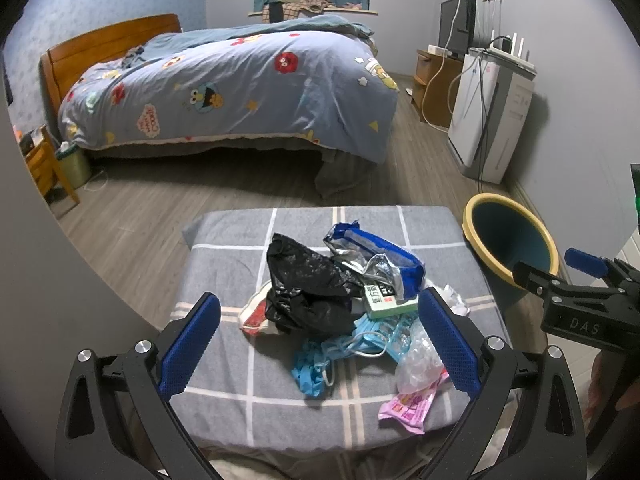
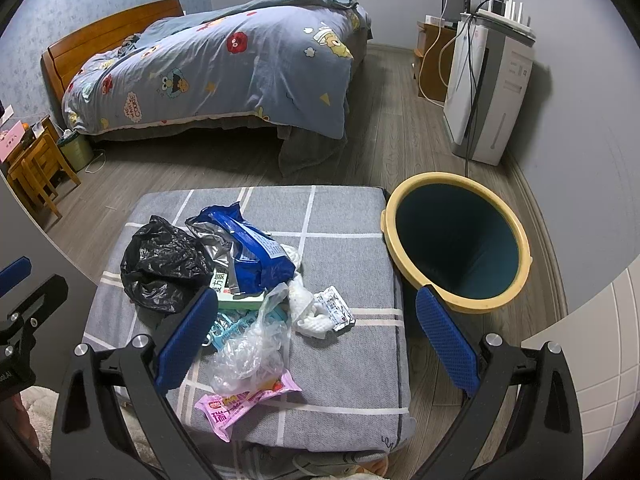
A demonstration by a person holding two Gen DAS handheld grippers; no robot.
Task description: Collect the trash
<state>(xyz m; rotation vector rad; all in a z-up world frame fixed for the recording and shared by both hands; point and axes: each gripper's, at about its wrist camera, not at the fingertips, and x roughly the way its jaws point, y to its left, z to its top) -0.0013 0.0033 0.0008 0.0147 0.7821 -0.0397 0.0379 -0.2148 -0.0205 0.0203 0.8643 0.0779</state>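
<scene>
Both grippers, left gripper (image 1: pixel 320 338) and right gripper (image 2: pixel 312 340), have their fingers spread wide and hold nothing. Just beyond them the trash pile (image 1: pixel 344 304) lies on the grey checked surface (image 2: pixel 352 216) (a black bag (image 2: pixel 164 264), a blue wrapper (image 2: pixel 256 252), a pink packet (image 2: pixel 244 404)). The yellow-rimmed bin (image 2: pixel 456 242) stands beside it on the floor, the bed (image 2: pixel 224 68) farther back.

I see the trash piled on a grey checked cushion (image 2: pixel 352 216): crumpled black bag (image 2: pixel 160 264), torn blue wrapper (image 2: pixel 260 256), clear plastic (image 2: pixel 248 356), pink packet (image 2: pixel 240 404). The yellow-rimmed bin (image 2: pixel 404 200) stands upright just beside it, empty.
</scene>
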